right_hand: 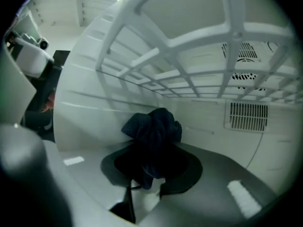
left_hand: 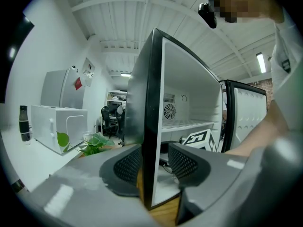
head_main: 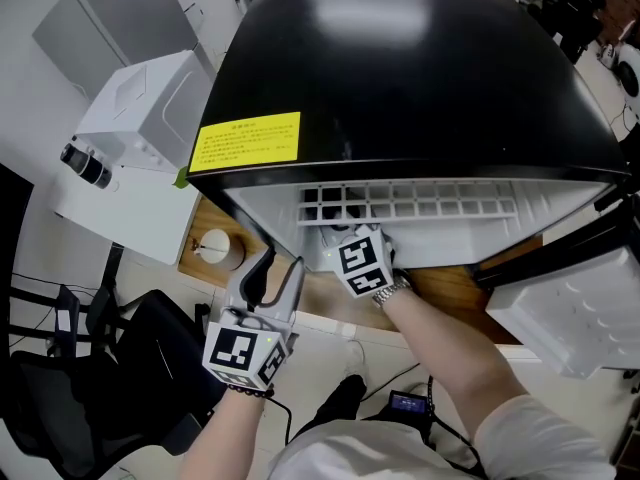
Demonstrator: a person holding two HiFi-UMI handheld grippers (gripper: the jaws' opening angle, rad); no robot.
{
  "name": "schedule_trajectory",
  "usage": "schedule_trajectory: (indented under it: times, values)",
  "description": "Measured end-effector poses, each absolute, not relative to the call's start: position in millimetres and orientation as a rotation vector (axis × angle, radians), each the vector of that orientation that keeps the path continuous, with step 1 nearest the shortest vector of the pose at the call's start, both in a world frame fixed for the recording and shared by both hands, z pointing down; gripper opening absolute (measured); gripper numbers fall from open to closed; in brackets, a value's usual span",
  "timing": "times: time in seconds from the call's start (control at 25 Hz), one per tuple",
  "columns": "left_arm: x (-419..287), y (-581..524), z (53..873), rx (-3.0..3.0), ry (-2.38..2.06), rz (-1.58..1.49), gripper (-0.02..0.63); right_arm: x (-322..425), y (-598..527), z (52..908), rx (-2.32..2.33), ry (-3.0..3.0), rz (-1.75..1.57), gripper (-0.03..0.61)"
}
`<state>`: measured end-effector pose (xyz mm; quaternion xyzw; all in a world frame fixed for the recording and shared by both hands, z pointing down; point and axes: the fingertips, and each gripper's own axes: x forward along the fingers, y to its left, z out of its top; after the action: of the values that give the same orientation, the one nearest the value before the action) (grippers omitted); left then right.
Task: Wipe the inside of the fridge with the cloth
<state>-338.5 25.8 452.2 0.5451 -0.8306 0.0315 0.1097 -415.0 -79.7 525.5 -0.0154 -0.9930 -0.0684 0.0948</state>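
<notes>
The black fridge [head_main: 400, 78] stands open on a wooden table [head_main: 455, 290], its white inside facing me. My right gripper [head_main: 350, 236] reaches into it under the white wire shelf [head_main: 410, 206]. In the right gripper view it [right_hand: 151, 167] is shut on a bunched dark blue cloth [right_hand: 154, 129], which is close to the white back wall near the left corner; I cannot tell if it touches. My left gripper [head_main: 280, 265] stays outside at the fridge's front left corner. Its jaws [left_hand: 151, 162] are open with nothing held, and the fridge's side wall edge [left_hand: 150, 103] shows beyond the gap.
The white fridge door [head_main: 575, 313] hangs open at the right. A white box-like appliance [head_main: 150, 108] stands left of the fridge, and a small white round object [head_main: 215, 248] sits on the table corner. A black chair [head_main: 120, 368] is at the lower left. Vents [right_hand: 248, 116] mark the back wall.
</notes>
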Motion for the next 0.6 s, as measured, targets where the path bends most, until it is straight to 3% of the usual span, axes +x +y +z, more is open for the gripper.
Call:
schedule_trajectory:
  times: [0.6]
  values:
    - [-339,25,452,1.611,-2.44,0.1,0.167,-443,-105,523,0.061,-2.976,-0.209,0.1]
